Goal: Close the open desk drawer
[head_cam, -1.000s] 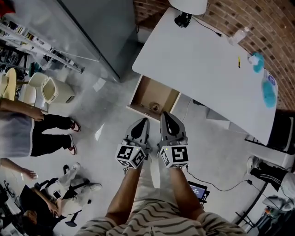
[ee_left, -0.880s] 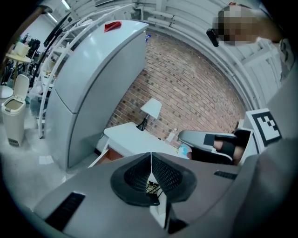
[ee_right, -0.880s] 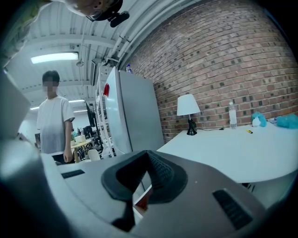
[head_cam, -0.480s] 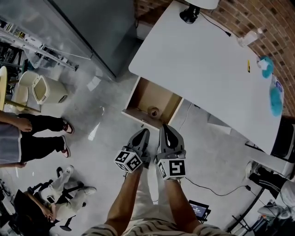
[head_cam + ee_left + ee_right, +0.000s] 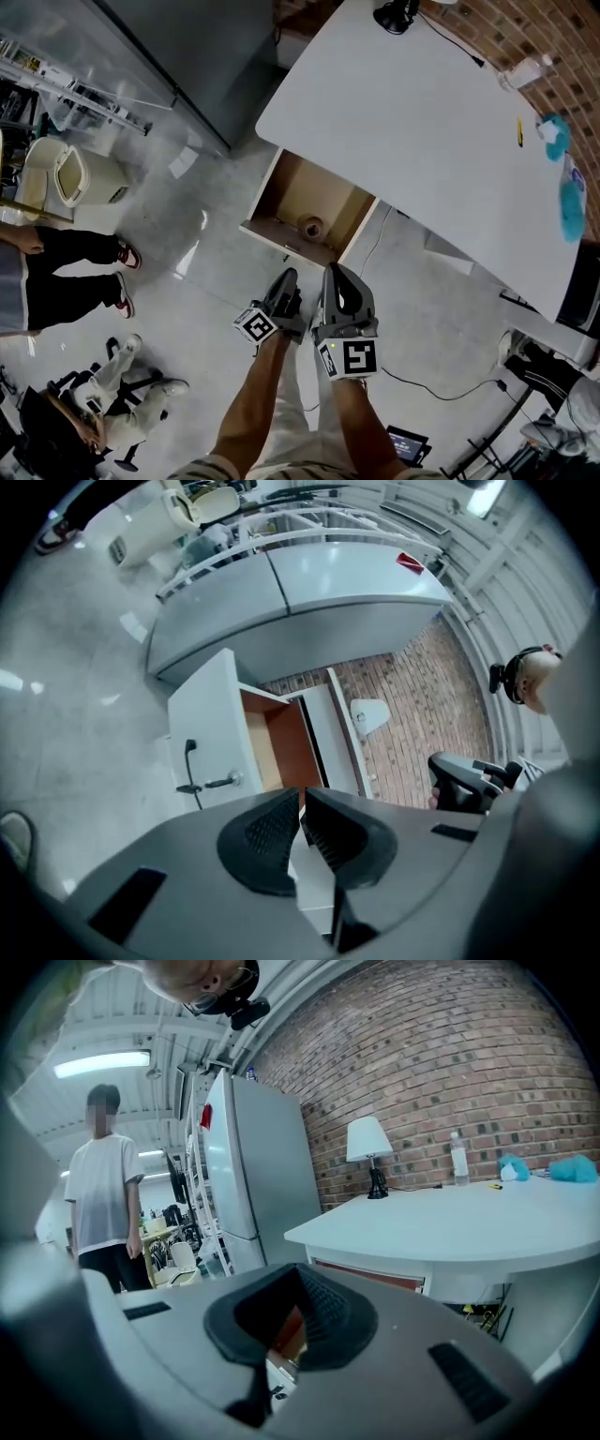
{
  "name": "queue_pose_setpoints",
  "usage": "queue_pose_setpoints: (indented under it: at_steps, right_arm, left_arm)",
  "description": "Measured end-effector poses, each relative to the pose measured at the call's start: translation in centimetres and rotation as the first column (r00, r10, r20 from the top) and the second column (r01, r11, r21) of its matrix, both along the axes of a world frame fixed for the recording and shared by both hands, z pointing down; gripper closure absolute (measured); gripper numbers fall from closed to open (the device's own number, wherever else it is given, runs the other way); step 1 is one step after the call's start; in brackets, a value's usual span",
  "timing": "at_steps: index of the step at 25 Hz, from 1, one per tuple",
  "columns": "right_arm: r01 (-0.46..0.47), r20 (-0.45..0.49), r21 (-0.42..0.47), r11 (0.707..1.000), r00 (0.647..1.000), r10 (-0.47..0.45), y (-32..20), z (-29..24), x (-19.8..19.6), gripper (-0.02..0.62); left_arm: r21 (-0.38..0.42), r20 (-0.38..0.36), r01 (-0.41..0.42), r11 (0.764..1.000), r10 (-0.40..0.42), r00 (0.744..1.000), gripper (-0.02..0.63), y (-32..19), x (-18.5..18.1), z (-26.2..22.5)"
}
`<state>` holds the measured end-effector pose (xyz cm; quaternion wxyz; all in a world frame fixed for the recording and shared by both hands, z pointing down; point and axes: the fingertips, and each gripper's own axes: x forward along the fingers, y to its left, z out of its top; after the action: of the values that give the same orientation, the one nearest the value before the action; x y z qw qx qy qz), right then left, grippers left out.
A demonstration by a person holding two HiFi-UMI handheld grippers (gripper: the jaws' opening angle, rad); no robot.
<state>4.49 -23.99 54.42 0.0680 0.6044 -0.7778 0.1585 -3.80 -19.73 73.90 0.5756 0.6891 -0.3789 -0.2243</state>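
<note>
The white desk (image 5: 422,122) has its wooden drawer (image 5: 305,202) pulled out toward me, with a small round object (image 5: 312,226) lying inside. My left gripper (image 5: 286,279) and right gripper (image 5: 336,274) hang side by side just short of the drawer's white front (image 5: 279,240) and do not touch it. Both are shut and hold nothing. The left gripper view is rolled: past the left gripper (image 5: 302,793) I see the white front with its handle (image 5: 211,783) and the brown inside (image 5: 281,747). Beyond the right gripper (image 5: 292,1288), the drawer (image 5: 366,1274) shows under the desk top (image 5: 450,1222).
A tall grey cabinet (image 5: 187,56) stands left of the desk. A person (image 5: 56,272) stands at the left and another sits on the floor (image 5: 103,403). A bin (image 5: 80,173), a floor cable (image 5: 422,384), a lamp (image 5: 398,14), a bottle (image 5: 525,70) and teal cloth (image 5: 553,136) are around.
Both grippers have sunk lower in front of the drawer, and the left one has rolled over onto its side. The drawer stays as far open as before.
</note>
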Motion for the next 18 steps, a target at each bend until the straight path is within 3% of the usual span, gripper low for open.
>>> queue_pose_setpoints:
  at_steps: [10,18]
  right_arm:
    - [-0.007,0.001,-0.033,0.999,1.000,0.007,1.3,3.6,-0.1,0.584]
    - [-0.006,-0.002,-0.052,0.999,1.000,0.006,1.9,5.8,0.0,0.585]
  left_arm:
    - [-0.109,-0.148,0.081,0.991,-0.097,0.984,0.592,1.5,-0.1,6.7]
    - [-0.179,-0.275,0.179,0.968,-0.224,0.935,0.481,0.3,0.6,10.6]
